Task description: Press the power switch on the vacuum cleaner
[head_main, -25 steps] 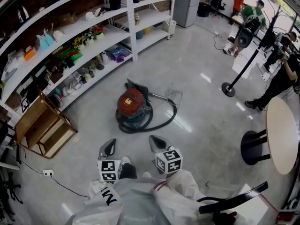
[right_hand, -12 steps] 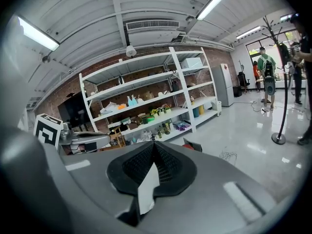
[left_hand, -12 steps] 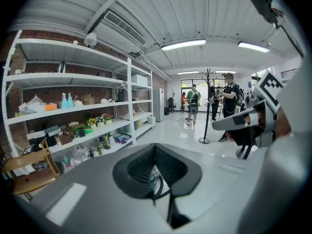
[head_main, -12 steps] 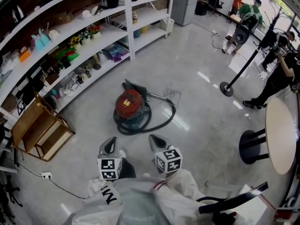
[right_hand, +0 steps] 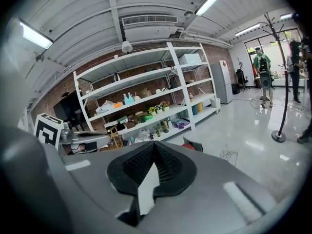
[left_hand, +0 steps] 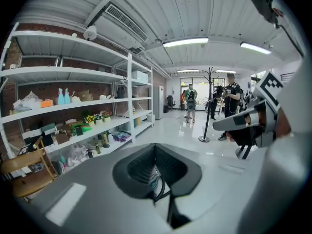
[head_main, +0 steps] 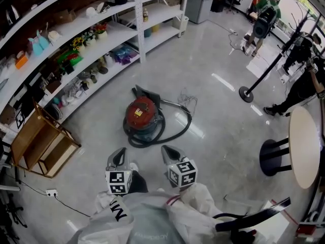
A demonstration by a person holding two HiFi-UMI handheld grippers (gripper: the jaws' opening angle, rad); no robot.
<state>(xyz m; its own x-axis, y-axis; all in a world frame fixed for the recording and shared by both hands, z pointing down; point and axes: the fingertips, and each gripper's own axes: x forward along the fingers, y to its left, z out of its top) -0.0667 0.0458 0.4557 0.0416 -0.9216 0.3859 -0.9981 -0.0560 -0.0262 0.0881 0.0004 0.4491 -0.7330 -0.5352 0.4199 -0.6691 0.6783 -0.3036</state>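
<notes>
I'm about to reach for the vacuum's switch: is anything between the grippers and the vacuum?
Only the hose, looped on the floor round the near side of the vacuum, lies between it and the left gripper and right gripper. Nothing else shows there.

The floor (head_main: 218,105) is polished and glossy, mirroring the lights. The vacuum cleaner (head_main: 140,112) has a shiny red shell, probably plastic, and a matt black hose (head_main: 183,128). The crate (head_main: 31,132) is bare wood; the shelves (head_main: 119,33) are smooth white.
</notes>
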